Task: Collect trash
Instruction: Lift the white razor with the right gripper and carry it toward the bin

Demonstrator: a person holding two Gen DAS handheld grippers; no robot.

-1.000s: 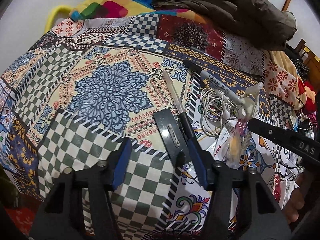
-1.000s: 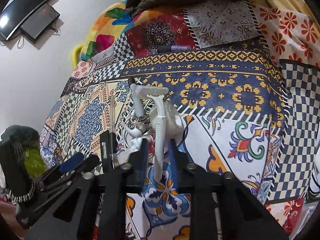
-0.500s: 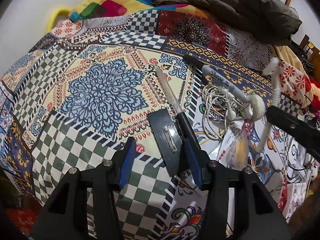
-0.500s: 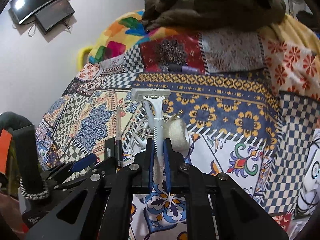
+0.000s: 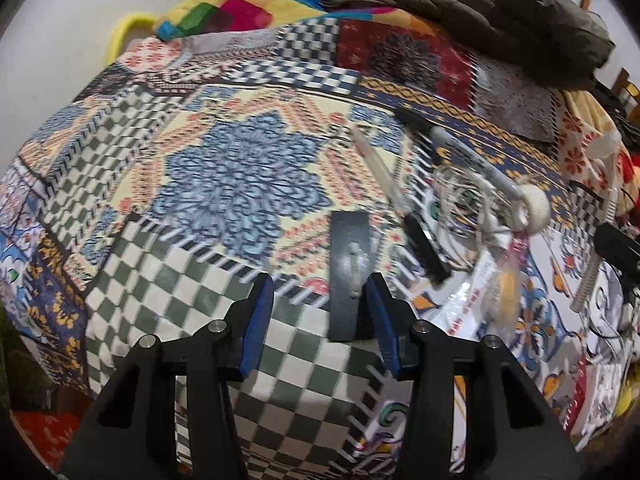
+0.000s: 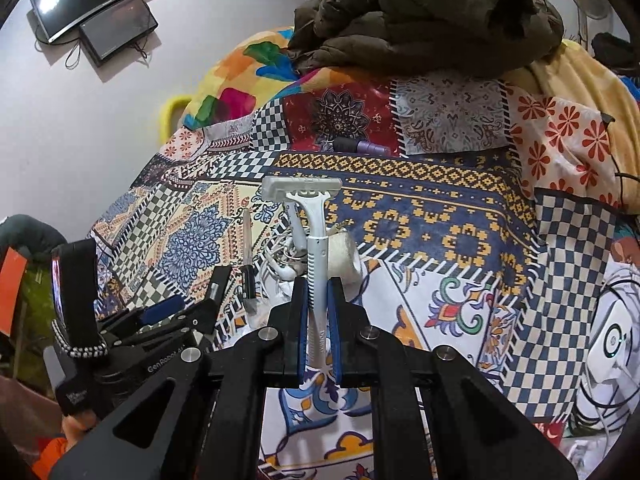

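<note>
My right gripper (image 6: 318,292) is shut on the handle of a white disposable razor (image 6: 314,240), held clear above the patchwork quilt (image 6: 440,216) with its head pointing away. My left gripper (image 5: 318,284) hovers low over the quilt with its jaws closing. A flat black piece (image 5: 350,264) lies between its fingers, close to the right pad, and no pad presses on it. Beside that piece lie a pen with a black cap (image 5: 400,208), a marker (image 5: 472,156), a coil of white cable (image 5: 460,200), a roll of white tape (image 5: 534,206) and a clear wrapper (image 5: 500,280).
A brown jacket (image 6: 420,20) is heaped at the far end of the bed. A purple tube (image 6: 360,146) lies in front of it. At the right edge, a white device with cables (image 6: 612,340) rests on the quilt. Two screens (image 6: 92,4) hang on the wall.
The right gripper has risen with the razor, lifting it off the cable pile and turning it straight. The left gripper has shifted so the black piece lies between its fingers, which narrowed a little.
</note>
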